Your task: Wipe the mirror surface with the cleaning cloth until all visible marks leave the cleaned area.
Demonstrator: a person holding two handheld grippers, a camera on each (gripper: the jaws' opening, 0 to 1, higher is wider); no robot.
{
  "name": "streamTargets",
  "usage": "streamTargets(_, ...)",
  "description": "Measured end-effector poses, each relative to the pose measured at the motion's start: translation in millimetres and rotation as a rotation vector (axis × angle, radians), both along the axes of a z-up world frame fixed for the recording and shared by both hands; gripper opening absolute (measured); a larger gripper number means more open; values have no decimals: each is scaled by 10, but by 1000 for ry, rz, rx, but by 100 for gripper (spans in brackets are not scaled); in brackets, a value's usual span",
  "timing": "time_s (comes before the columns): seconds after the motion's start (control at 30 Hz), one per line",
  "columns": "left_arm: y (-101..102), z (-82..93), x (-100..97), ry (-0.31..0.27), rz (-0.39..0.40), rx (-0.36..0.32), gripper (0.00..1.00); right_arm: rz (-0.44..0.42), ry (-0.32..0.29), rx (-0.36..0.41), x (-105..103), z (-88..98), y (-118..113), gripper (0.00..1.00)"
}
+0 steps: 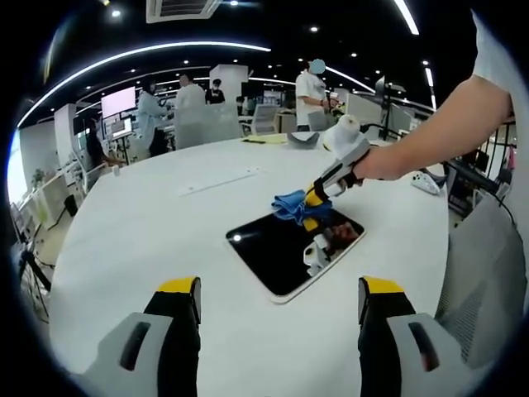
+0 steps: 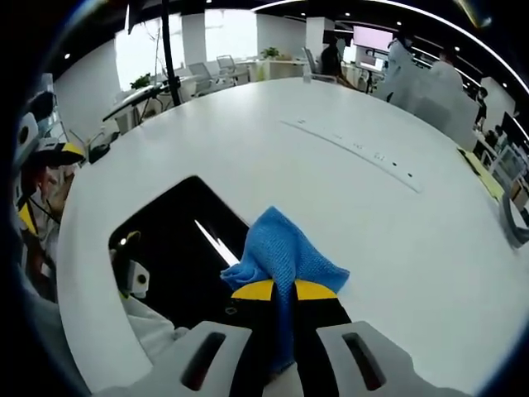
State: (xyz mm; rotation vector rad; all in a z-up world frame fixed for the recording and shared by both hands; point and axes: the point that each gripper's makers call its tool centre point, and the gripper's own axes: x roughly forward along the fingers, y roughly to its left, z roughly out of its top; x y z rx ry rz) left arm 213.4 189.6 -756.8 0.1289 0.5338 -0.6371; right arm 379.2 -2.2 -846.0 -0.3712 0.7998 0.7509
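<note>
A dark rectangular mirror [image 1: 281, 256] with a white rim lies flat on the round white table [image 1: 149, 240]. A person's hand reaches in from the right with my right gripper [image 1: 314, 201], which is shut on a blue cleaning cloth [image 1: 289, 205]. The cloth rests at the mirror's far edge. In the right gripper view the cloth [image 2: 285, 252] bunches out of the closed yellow-tipped jaws of my right gripper [image 2: 283, 289], lying partly on the mirror [image 2: 173, 240] and partly on the table. My left gripper [image 1: 279, 299] hovers open near the mirror's near side, holding nothing.
A thin pale strip [image 1: 219, 180] lies on the table beyond the mirror. Small items [image 1: 302, 139] sit at the far table edge, and a white object [image 1: 426, 182] at the right. Several people stand among desks and chairs [image 1: 198, 124] behind the table.
</note>
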Motion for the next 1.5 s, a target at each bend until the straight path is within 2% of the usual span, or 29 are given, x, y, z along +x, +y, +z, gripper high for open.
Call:
streamTargets(0.93, 0, -35, 32, -7, -1, -9, 78, 12, -5, -2, -125, -8, 82, 2)
streamTargets(1.5, 41, -27, -26, -14, 7, -18, 78, 41, 0, -13, -267, -3, 148, 2)
